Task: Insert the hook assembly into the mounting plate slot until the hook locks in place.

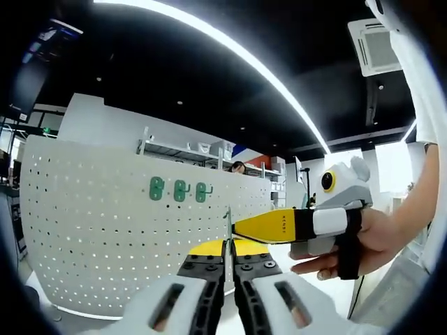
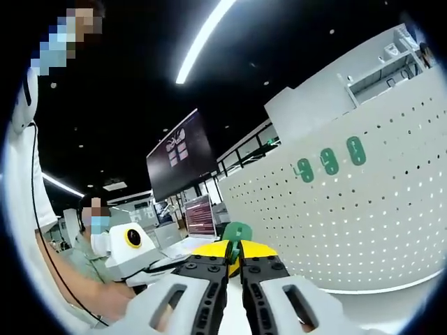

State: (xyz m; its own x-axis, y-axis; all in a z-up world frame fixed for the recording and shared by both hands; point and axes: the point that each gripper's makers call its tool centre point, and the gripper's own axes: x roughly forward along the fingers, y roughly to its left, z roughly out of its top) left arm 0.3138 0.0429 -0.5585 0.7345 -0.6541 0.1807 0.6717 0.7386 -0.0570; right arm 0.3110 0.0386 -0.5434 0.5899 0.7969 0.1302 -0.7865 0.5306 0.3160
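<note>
1. Where the left gripper view looks forward, the left gripper (image 1: 229,259) rises from the bottom centre with its jaws nearly closed on a thin green hook assembly (image 1: 228,222), seen edge-on just above the yellow tips.
2. Right gripper (image 1: 241,225), left gripper view: enters from the right edge, yellow tip meeting the same green piece; a person's hand (image 1: 363,244) holds its white body at right of centre.
3. Mounting plate (image 1: 105,230): white perforated pegboard panel, upright, spanning the left and centre of the frame.
4. Three green hooks (image 1: 179,190) already sit on the panel in a row, upper centre, side by side.
5. Right gripper view: the right gripper (image 2: 234,266) stands at bottom centre, jaws narrow and pinching the green hook assembly (image 2: 237,232), whose rounded top shows above the tips.
6. Mounting plate (image 2: 363,223), right gripper view: fills the right half; the three green hooks (image 2: 330,160) lie upper right.
7. Left gripper (image 2: 133,251): white body at lower left.
8. Dark monitor (image 2: 180,155): hangs upper centre-left.
</note>
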